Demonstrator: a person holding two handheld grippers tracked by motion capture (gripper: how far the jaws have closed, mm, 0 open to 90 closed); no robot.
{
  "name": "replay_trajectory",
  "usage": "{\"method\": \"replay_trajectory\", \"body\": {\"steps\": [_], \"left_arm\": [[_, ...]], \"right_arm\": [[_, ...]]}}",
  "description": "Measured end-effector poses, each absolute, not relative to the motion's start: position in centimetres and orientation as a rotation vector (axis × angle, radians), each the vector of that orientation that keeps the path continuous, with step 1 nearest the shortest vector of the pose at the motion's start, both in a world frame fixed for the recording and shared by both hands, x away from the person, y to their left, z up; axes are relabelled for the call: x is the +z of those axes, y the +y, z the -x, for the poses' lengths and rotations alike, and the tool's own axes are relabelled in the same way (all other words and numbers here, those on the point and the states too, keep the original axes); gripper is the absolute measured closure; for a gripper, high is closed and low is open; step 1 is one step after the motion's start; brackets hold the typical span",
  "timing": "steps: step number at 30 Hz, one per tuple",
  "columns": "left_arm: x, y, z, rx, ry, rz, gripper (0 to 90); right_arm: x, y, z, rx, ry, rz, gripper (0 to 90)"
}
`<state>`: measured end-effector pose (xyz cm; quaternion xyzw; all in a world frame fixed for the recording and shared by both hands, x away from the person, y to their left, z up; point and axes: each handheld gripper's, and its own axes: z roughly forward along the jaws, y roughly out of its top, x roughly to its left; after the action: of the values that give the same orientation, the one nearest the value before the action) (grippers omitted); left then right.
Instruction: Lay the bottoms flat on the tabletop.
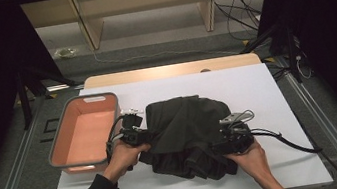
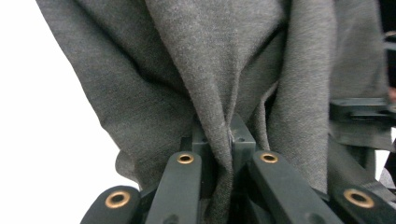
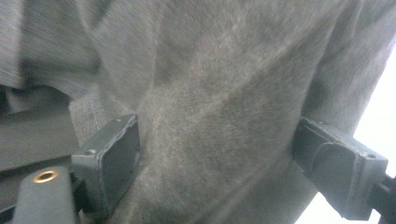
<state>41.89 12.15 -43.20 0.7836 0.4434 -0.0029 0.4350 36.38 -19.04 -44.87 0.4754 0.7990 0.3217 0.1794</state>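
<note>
In the left gripper view the two black jaws stand close together with a narrow fold of the dark grey garment [image 2: 205,70] pinched between them; the cloth rises out of the pinch in long pleats and spreads across the upper picture, with the white desk [image 2: 42,140] bare beside it. The left gripper [image 2: 219,140] is thus clamped on the cloth

In the right gripper view the jaws stand wide apart, one low at the left and one at the right edge, and a thick bulge of the same grey cloth lies between them. The cloth reaches both jaw faces, but the picture is blurred and I cannot tell whether the pads press on it; the right gripper [image 3: 215,158] reads as apart around the bunch

From the high view the left gripper [image 1: 133,132] sits at the garment's left edge, just beside the near right corner of a salmon-coloured bin [image 1: 62,140] with a grey rim. The right gripper [image 1: 235,132] is at the garment's right edge, its cable trailing off to the right over the desk. The person's left hand [image 1: 123,157] and right hand [image 1: 252,158] come in from the bottom, the left arm in a dark sleeve

The garment [image 1: 188,137] lies crumpled in a heap at the middle of the white desk [image 1: 255,81], between the two grippers, to the right of the bin and touching neither its wall nor its inside
</note>
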Motion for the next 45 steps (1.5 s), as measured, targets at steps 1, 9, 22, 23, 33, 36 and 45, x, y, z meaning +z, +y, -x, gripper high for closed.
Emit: {"method": "replay_trajectory", "body": {"steps": [1,9,22,23,33,36,45], "left_arm": [[-43.2,12.2,-41.9,-0.007,1.104,-1.951,84.7],[-41.9,11.8,-41.4,0.001,1.064,-1.919,85.3],[-38.3,12.1,-40.7,0.029,0.987,-1.827,85.6],[-38.4,12.1,-40.7,0.023,0.986,-1.834,85.6],[-40.8,9.0,-39.5,-0.001,0.935,-1.957,85.3],[-41.3,8.3,-39.2,0.000,0.932,-1.982,85.3],[-42.0,6.3,-38.2,-0.004,0.898,-2.033,85.3]], "right_arm": [[-44.9,-19.0,-36.4,0.909,2.258,-1.344,16.4],[-46.5,-18.8,-37.0,0.970,2.349,-1.401,56.0],[-46.5,-15.3,-38.8,1.208,2.390,-1.308,75.7],[-46.5,-15.3,-38.8,1.208,2.390,-1.308,75.7],[-43.2,-17.9,-37.7,1.056,2.320,-1.310,38.7],[-42.2,-18.7,-37.3,1.066,2.276,-1.326,35.4],[-39.7,-19.5,-36.9,1.170,2.223,-1.282,33.6]]}}
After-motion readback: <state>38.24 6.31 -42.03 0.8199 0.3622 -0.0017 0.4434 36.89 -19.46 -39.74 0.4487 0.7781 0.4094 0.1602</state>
